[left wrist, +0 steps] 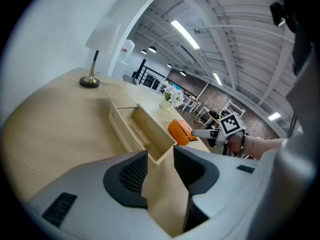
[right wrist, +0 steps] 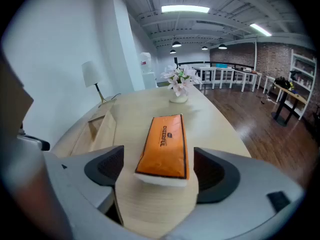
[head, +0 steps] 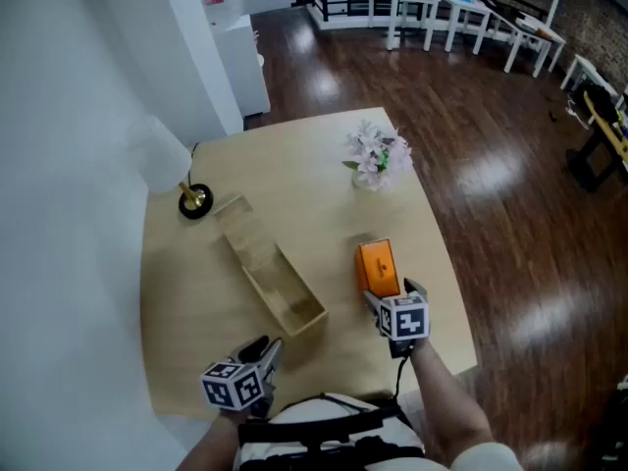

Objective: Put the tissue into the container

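The tissue is an orange pack (head: 378, 266) with a white underside, lying flat on the wooden table to the right of the container. The container (head: 270, 273) is a long open wooden box, lying diagonally with nothing in it. My right gripper (head: 391, 290) is at the pack's near end. In the right gripper view the pack (right wrist: 164, 144) reaches in between the open jaws of the right gripper (right wrist: 159, 171), and a gap shows on each side. My left gripper (left wrist: 160, 171) is open over bare table, just short of the container's near corner (left wrist: 142, 129).
A brass-footed lamp (head: 194, 200) with a white shade stands at the table's far left by the wall. A vase of pale flowers (head: 376, 155) stands at the far end. The table's right edge (head: 446, 263) drops to dark wood floor.
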Action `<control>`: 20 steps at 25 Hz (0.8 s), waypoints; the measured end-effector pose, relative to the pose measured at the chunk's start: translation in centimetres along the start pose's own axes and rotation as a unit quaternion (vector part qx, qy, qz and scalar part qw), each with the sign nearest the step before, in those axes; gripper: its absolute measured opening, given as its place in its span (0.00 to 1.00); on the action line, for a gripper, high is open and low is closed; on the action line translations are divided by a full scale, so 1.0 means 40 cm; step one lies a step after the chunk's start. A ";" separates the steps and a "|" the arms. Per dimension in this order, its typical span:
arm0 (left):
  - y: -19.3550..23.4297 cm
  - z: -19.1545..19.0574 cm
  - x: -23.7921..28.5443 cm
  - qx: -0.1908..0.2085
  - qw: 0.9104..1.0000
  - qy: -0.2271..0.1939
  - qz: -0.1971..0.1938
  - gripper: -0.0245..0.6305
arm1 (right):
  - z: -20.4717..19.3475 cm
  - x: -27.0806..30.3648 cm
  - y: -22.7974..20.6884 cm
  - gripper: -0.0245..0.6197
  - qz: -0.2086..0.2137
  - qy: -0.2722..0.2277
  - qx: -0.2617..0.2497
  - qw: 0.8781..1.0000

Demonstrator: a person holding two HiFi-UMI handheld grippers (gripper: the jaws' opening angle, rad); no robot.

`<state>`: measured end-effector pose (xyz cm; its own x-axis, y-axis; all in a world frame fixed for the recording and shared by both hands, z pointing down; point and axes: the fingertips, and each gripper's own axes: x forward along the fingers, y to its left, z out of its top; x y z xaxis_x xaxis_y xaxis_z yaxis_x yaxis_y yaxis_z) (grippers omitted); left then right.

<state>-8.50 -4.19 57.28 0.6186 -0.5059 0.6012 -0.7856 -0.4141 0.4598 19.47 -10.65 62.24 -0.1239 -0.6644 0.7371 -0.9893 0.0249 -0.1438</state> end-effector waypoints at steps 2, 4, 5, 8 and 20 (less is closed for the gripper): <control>0.001 0.013 0.018 0.005 1.000 -0.004 0.002 0.31 | 0.018 0.043 -0.025 0.74 -0.011 0.007 -0.001 1.000; -0.001 0.022 0.032 0.005 1.000 -0.004 0.000 0.31 | 0.028 0.085 -0.045 0.77 -0.020 0.017 -0.005 1.000; -0.002 0.023 0.038 0.005 1.000 -0.002 0.000 0.31 | 0.026 0.105 -0.053 0.77 -0.023 0.025 -0.009 0.999; -0.004 0.020 0.048 0.002 1.000 0.005 0.002 0.31 | -0.003 0.158 -0.060 0.77 -0.019 0.055 -0.006 0.998; 0.006 0.015 0.037 -0.007 1.000 0.008 0.014 0.29 | 0.000 0.141 -0.047 0.63 0.020 0.053 0.006 0.998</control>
<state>-7.77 -5.49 57.90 0.5957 -0.5052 0.6244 -0.8030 -0.3892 0.4513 20.64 -14.47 66.68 -0.1720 -0.5798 0.7964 -0.9823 0.0407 -0.1826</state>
